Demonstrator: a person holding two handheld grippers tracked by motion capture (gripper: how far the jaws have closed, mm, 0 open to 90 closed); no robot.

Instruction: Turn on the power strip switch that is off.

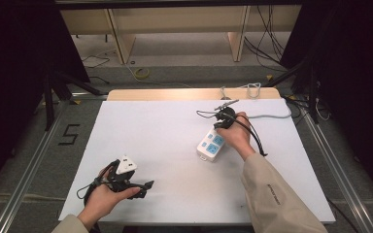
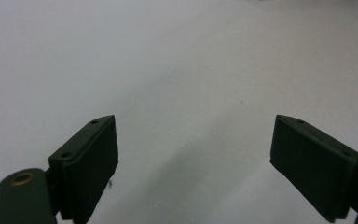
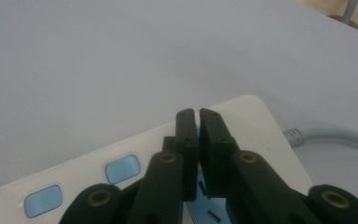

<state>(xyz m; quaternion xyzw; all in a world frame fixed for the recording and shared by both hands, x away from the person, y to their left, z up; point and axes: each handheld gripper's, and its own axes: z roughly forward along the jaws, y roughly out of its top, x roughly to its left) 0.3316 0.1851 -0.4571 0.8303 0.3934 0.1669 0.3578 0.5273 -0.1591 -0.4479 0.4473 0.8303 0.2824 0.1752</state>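
Right gripper (image 3: 196, 114): jaws all but closed, a thin slit between the tips and nothing in it; poised directly over the power strip (image 1: 211, 144), tips pointing down at its socket face (whether they touch it I cannot tell).
Power strip position: right of centre on the white table (image 1: 165, 145), under the right hand (image 1: 237, 136).
Strip long axis: diagonal in the high view, near end toward the person's left, far end up and right, where the grey cable (image 1: 272, 116) leaves it.
Blue buttons (image 3: 122, 168): in a row to the left of the jaws in the right gripper view.
Left gripper (image 1: 141, 187): jaws spread wide, empty, well apart from the strip at the near left.
Nearer hand: the right, by far.
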